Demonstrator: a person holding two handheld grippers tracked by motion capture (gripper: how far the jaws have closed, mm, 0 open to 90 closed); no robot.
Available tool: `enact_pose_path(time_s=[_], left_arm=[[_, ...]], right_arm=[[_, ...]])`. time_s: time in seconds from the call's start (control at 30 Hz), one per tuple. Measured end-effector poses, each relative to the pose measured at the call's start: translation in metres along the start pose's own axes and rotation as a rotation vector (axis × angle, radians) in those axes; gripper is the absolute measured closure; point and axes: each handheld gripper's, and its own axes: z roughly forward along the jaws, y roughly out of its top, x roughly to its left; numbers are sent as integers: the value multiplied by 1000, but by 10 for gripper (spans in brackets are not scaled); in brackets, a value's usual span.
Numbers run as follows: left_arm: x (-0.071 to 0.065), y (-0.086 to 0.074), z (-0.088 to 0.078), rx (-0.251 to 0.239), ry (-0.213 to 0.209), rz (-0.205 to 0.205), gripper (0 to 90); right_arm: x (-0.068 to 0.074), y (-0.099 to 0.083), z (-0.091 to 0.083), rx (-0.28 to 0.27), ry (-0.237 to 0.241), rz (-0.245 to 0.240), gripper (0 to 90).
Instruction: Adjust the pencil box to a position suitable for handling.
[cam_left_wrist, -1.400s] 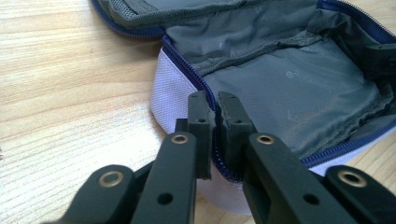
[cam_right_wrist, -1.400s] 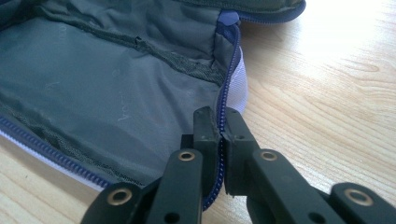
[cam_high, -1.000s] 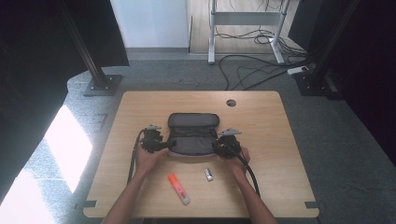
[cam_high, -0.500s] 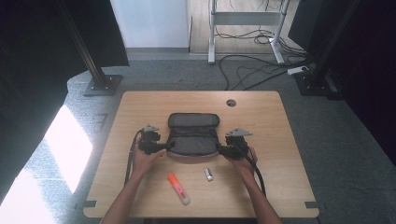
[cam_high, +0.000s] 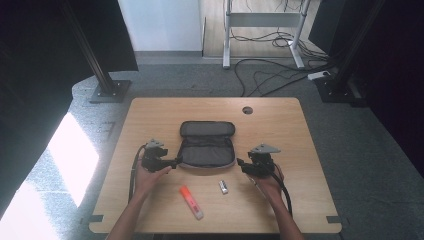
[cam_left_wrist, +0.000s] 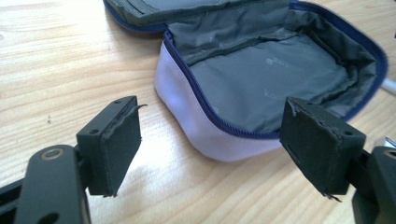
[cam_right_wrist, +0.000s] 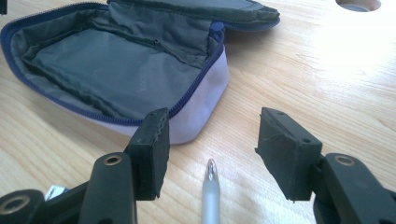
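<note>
The pencil case (cam_high: 207, 150) lies unzipped in the middle of the table (cam_high: 150, 115), its lid folded away from us and the grey lining bare, so our judgement is that filling it comes next. Just in front of the right gripper (cam_right_wrist: 210, 140) a pen (cam_right_wrist: 210, 196) lies on the wood, tip pointing between the jaws toward the case's pale side wall; these jaws have just been opening and stand apart with nothing pressed between the pads. We should lower them astride the barrel, close near its middle so it does not swing, lift clear of the zip edge, and release low over the lining. The left gripper (cam_left_wrist: 210, 140) also stands open and empty, just off the case's near corner; we could rest one pad on that rim to keep the soft case from sliding. Closer to us on the table wait an orange highlighter (cam_high: 191, 202) and a small silvery item (cam_high: 223, 187), well apart from both grippers.
</note>
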Motion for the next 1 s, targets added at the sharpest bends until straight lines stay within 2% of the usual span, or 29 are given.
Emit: enact_pose_path(time_s=[0.2,0.3,0.5,0.7,0.83,1.0], left_arm=[[-1,-10,-9,-5,0,15,222],[-2,-19,-13,8,-7,24,222],[-2,-30,-21,-3,-11,16,230],[0,-44,-29,10,-15,13,238],[1,-47,-31,14,-10,20,248],[4,-53,-34,9,-12,8,256]], right_arm=[[-1,-8,-7,-6,-3,-4,433],[-3,-16,-14,-9,-5,1,431],[-5,-28,-22,4,-19,-5,431],[-5,-39,-26,25,-20,-10,431],[-5,-43,-29,31,-19,-11,431],[-5,-46,-31,32,-20,-8,431]])
